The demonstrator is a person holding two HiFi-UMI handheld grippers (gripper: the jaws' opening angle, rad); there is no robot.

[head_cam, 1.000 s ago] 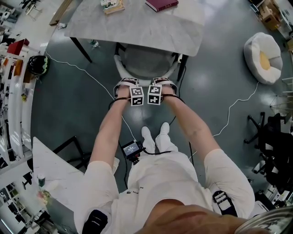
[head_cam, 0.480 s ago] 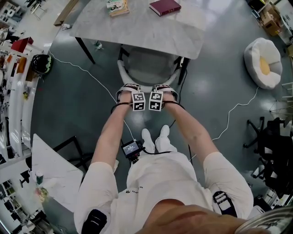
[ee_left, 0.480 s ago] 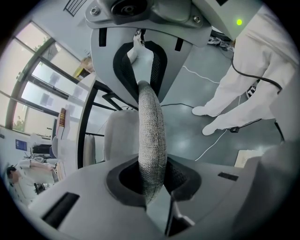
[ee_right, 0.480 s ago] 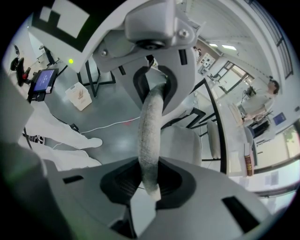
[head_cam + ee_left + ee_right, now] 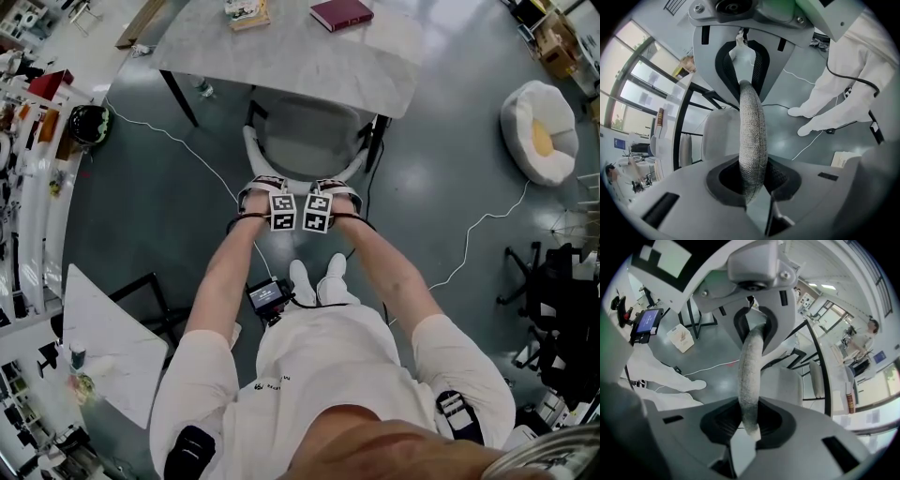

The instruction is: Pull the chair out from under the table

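**A:** While both pairs of jaws are pinching the padded top rim of the grey woven-fabric chair (image 5: 752, 136), is that actually a decent grip for dragging it?

**B:** Yeah, imo. The left gripper (image 5: 265, 186) and right gripper (image 5: 330, 186) sit side by side at the middle of the curved backrest, pointing steeply down. That wedges the rim deep between the pads, so a straight pull toward the bottom of the frame shouldn't swing the chair sideways. The seat's in the upper middle of the head view. Its far edge is right at the near edge of the pale marble-look table (image 5: 281, 56), the one with the dark red book (image 5: 340, 13) on it.

**A:** Anything changed from a second back?

**B:** A bit. The grippers and backrest have slid lower in the frame, toward the person's white shoes (image 5: 314, 281), and slightly more seat shows clear of the table. Same pinch on the rim. I'd call it mid-pull, not fully out yet.
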